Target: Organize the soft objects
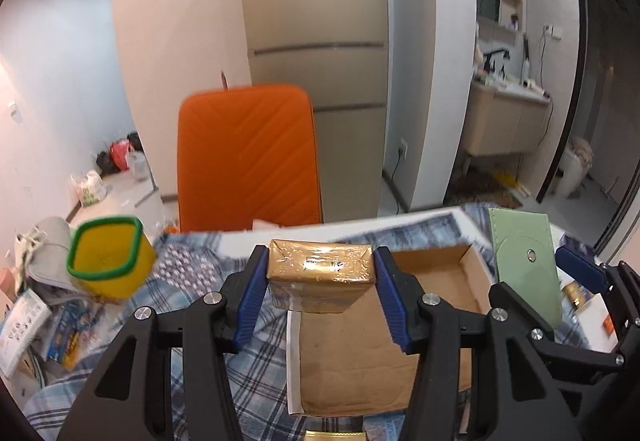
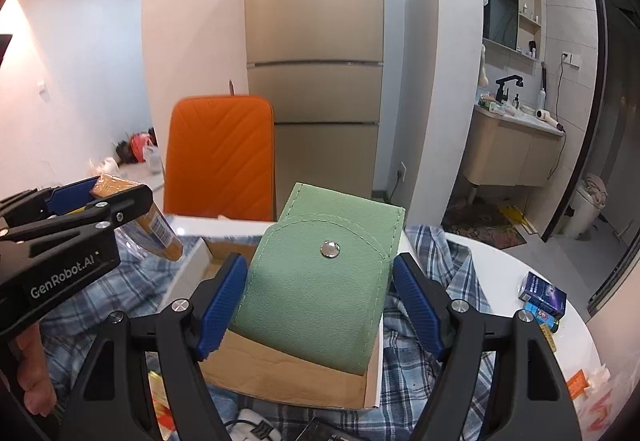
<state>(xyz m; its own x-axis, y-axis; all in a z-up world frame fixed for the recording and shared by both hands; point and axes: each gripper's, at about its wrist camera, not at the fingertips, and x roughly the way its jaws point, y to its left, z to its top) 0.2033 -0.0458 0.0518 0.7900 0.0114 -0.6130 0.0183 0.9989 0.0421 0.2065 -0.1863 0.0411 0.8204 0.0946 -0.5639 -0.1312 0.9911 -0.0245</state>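
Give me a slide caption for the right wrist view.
Right gripper holds a green snap pouch above an open cardboard box.

A white round table [image 2: 516, 261] carries a plaid cloth [image 2: 448, 281], with a cardboard box [image 2: 280, 373] on it.

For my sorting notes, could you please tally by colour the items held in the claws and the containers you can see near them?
Golden-brown: 1, the wrapped packet in the left claw
Green: 1, the snap pouch in the right claw
Yellow with green rim: 1, the square tub
Brown cardboard: 1, the open box
Total: 4
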